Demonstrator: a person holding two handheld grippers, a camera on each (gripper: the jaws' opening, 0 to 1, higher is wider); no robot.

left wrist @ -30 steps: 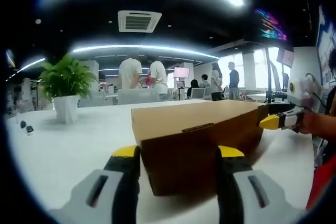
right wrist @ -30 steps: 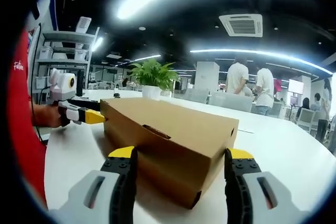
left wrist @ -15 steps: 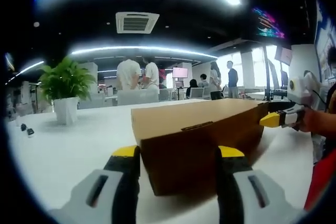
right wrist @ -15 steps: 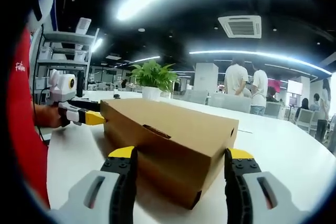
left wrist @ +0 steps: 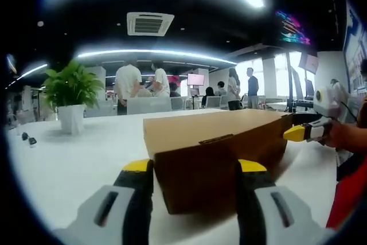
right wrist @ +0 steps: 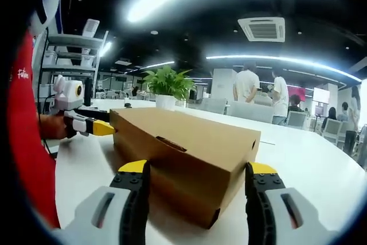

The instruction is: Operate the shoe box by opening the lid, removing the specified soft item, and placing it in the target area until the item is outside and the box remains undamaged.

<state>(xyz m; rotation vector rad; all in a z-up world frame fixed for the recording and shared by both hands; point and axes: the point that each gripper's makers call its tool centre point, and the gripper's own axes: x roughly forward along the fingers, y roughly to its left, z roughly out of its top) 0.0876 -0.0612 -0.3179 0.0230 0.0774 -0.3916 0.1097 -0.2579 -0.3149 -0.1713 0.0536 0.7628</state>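
**While the lid is down, both grippers frame the box ends**

With the lid not yet raised, the task sits at its first step: opening the shoe box. In the left gripper view, the left gripper (left wrist: 194, 167) has its jaws spread wide, and the near end of the box (left wrist: 215, 153) stands just ahead of and between the yellow tips; I cannot tell whether they touch the cardboard. In the right gripper view, the right gripper (right wrist: 199, 168) is likewise wide apart, holding nothing, with a corner of the box (right wrist: 189, 150) between its tips. Each gripper appears at the far end of the box in the other's view, its yellow tip at the cardboard edge.

The lid lies flat and closed, with a small slot or tab on its top face. The soft item is presumably inside, hidden.

Beyond the box, the white table (left wrist: 74, 159) stretches away. Further ahead of both grippers stands a potted plant (left wrist: 71, 93); past it, people stand in an open office.

The next move, as I judge it, calls for getting a tip under the lid's edge and lifting gently, with the other gripper steadying the base, so the cardboard does not tear or crease.
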